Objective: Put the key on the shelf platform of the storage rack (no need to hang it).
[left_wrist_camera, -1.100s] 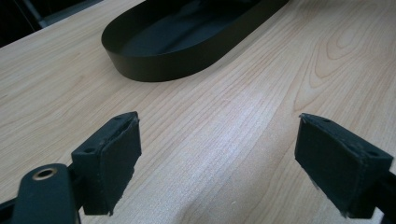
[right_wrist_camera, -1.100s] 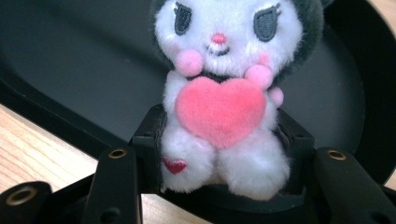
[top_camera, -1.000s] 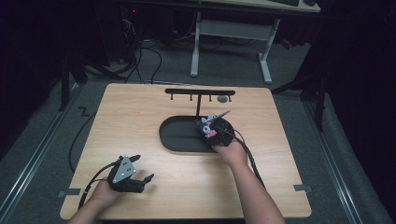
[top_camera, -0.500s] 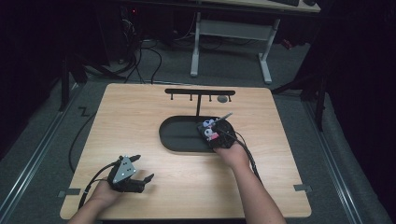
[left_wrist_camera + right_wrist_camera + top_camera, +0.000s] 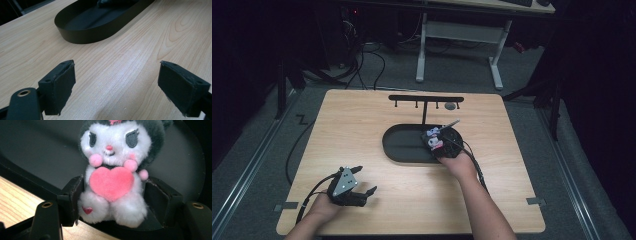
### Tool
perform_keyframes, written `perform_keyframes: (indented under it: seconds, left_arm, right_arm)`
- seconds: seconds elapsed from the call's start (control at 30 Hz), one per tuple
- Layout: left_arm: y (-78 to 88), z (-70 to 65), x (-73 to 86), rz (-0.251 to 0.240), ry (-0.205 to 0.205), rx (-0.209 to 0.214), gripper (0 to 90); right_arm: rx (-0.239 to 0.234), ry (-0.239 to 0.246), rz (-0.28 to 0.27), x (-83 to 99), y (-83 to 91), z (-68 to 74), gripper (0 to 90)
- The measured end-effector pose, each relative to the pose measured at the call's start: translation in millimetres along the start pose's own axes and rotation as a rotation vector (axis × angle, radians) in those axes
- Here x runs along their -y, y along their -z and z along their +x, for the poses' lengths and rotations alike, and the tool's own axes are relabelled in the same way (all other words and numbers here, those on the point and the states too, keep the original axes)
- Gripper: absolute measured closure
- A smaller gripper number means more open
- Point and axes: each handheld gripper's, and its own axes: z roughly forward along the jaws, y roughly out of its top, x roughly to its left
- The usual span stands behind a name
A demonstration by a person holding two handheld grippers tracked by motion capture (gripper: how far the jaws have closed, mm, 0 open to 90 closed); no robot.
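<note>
**A:** Where's the plush toy at?

**B:** Over the right end of the black oval tray, between the right gripper jaws. They've just been opening, so looks like the drop-off step. Next: back out without dragging it.

**A:** Left gripper?

**B:** Wide open, empty, over bare table.

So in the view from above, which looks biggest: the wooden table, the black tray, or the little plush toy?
Largest to smallest:
1. wooden table
2. black tray
3. plush toy, sitting at the tray's right end between the right gripper jaws, which have just been opening.
</note>
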Motion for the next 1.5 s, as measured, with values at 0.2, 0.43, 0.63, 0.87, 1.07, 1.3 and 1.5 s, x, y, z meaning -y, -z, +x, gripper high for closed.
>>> perform_keyframes:
  seconds: [0.2,0.43,0.63,0.87,1.07,1.3,1.5]
  left_arm:
    - [-0.1,0.1,0.0,-0.001,0.001,0.000,15.4]
    - [-0.3,-0.1,0.0,-0.002,0.000,-0.001,15.4]
    - [-0.6,-0.4,-0.3,0.005,-0.004,-0.001,15.4]
    - [-1.5,-0.7,-0.6,0.009,-0.008,-0.002,15.4]
    - [-1.6,-0.9,-0.7,0.012,-0.010,-0.003,15.4]
    - [-1.7,-1.0,-0.7,0.012,-0.010,-0.005,15.4]
    - [-2.0,-1.2,-0.7,0.012,-0.011,-0.008,15.4]
  right_arm:
    - [0.001,-0.004,-0.020,0.4,8.7,-1.5,31.1]
    - [0.014,0.013,-0.049,5.8,23.8,0.2,30.7]
    - [0.019,0.027,-0.081,12.1,38.8,0.9,30.8]
    - [0.029,0.061,-0.119,26.1,48.8,6.8,30.0]
    - [0.039,0.072,-0.156,41.8,52.2,8.0,29.4]
    - [0.031,0.079,-0.217,65.2,55.4,7.0,27.6]
    - [0.018,0.074,-0.254,87.6,55.4,5.6,24.8]
